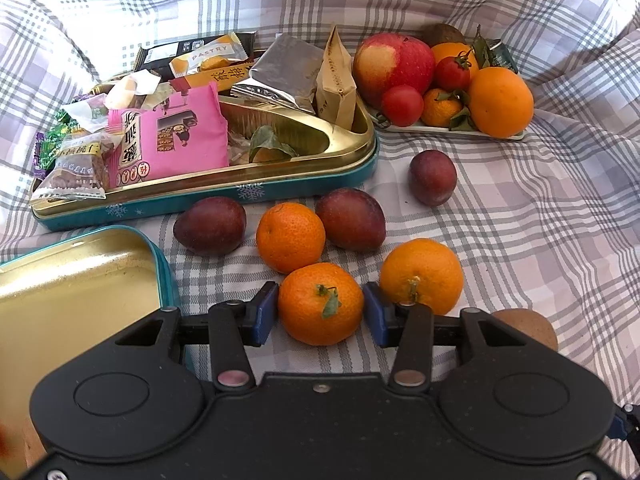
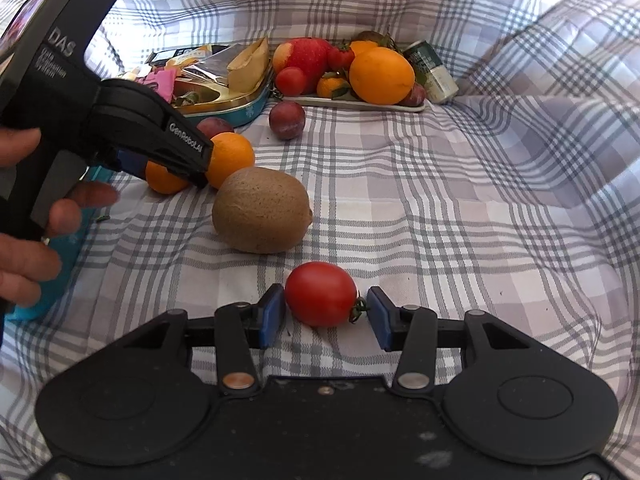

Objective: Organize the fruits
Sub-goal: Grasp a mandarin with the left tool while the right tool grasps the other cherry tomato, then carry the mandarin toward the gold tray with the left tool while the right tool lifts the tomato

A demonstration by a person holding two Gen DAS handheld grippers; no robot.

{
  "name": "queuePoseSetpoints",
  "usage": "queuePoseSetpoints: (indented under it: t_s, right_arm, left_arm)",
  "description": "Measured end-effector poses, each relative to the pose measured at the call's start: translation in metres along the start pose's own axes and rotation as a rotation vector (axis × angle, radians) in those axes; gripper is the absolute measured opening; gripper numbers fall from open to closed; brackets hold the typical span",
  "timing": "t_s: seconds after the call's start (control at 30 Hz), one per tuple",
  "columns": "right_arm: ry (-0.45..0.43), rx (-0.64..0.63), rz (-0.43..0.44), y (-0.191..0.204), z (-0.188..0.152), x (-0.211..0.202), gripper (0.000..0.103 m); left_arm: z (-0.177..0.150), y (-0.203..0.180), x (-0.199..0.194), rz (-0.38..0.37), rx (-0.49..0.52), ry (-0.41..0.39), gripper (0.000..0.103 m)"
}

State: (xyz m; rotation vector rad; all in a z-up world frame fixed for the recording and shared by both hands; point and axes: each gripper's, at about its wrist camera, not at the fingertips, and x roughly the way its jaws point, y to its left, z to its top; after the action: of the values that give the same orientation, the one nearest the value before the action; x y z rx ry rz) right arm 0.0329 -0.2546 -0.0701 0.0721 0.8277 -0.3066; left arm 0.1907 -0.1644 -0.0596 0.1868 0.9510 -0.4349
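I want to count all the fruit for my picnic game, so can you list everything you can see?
Cloth: one, grey-and-white check, under everything.
Tray: one, pale, far right.
Tin: one, teal and gold, far left, holding snack packets.
Lid: one, gold inside, near left.
Can: one, green, behind Tray.
Tangerines: three, orange, loose on Cloth; one more on Tray.
Plums: three, dark purple, on Cloth near Tin.
Kiwi: one, brown, on Cloth.
Tomatoes: one, red, on Cloth; two on Tray.
Apple: one, red-yellow, on Tray.
Big orange: one, orange, Tray front.
Left gripper: black, blue pads, around a tangerine; grip unclear.
Right gripper: open around the tomato.
Hand: holding Left gripper.
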Motion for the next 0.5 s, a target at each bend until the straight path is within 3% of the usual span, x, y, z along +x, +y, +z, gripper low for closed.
queuePoseSetpoints:
  t_s: [0.5]
  right_arm:
    - [-0.032,-0.004,0.016,-0.0009,-0.0052,-0.0037,0.045]
  left_arm:
    - [0.0001,0.0051,-0.0074,0.006,-0.028,0.021,0.049]
